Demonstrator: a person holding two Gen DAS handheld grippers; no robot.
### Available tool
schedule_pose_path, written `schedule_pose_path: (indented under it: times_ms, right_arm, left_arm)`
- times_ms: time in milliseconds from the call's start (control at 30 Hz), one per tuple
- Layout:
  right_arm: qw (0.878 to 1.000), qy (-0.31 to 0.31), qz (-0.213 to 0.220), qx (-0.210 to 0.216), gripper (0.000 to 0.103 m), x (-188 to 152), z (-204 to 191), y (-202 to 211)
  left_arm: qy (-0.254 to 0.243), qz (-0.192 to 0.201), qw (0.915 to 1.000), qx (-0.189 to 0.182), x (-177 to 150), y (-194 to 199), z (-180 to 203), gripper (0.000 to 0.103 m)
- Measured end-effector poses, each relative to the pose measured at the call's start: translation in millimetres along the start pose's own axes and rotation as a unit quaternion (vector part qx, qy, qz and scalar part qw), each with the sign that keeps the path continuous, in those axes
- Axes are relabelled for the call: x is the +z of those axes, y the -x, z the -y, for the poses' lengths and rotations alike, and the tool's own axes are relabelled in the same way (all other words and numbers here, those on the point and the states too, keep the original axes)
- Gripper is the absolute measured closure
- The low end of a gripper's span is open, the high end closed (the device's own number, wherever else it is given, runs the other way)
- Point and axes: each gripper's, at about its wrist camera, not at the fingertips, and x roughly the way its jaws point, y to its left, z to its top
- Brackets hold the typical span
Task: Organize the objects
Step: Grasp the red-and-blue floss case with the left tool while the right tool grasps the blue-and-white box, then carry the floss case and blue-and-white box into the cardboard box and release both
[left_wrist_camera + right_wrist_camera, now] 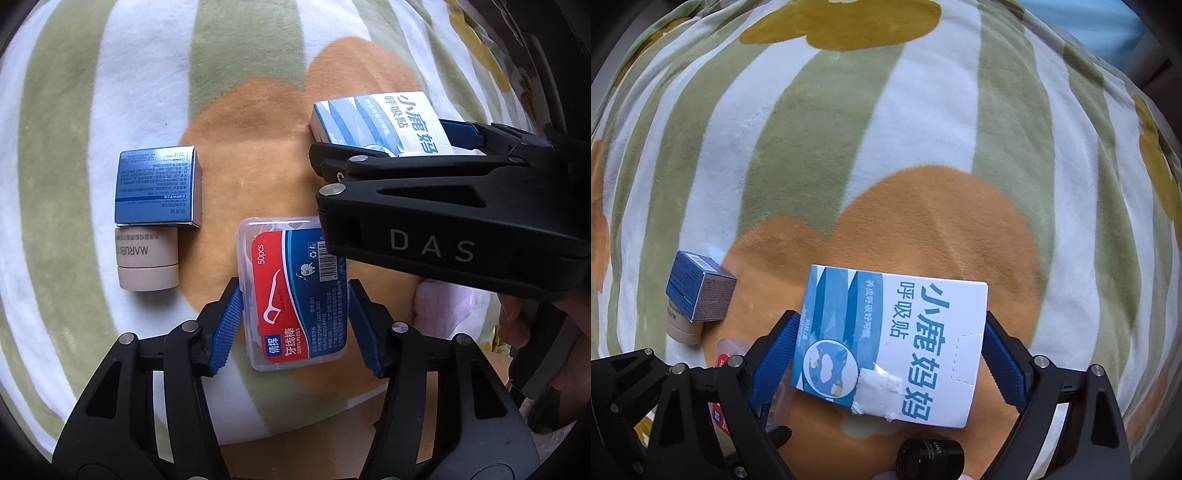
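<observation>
Striped blanket (923, 122) filled both frames; left gripper (293, 325) straddled the floss box (295, 291) at lower centre, released, while right gripper (890, 354) grasped the white-blue carton (894, 350).

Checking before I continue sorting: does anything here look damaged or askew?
Yes. The white-and-blue cardboard box between the right gripper fingers has a torn, crumpled white tape patch at its near edge. The blue foil carton lies on the beige cylindrical jar.

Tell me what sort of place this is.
Probably a bed or sofa at home: a plush striped blanket with flower prints is the work surface, and on it lie toiletries, a floss-pick box, a cream jar and a white-and-blue carton.
</observation>
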Motion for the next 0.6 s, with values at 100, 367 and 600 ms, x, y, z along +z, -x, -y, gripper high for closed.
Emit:
schedule_pose_path:
  times_ms: [100,367,600]
  right_arm:
    - [1.000,0.000,0.002,-0.001,0.012,-3,3,1]
    - [1.000,-0.006,0.008,0.001,0.012,-13,12,6]
    - [1.000,-0.012,0.020,-0.003,0.012,-21,21,18]
  left_arm:
    - [0.002,0.003,1.0000,-0.002,-1,-1,0,0.050]
    - [0.001,0.013,0.9999,-0.005,-4,2,4,0.051]
    - [-0.003,0.026,0.9997,-0.004,-8,8,10,0.051]
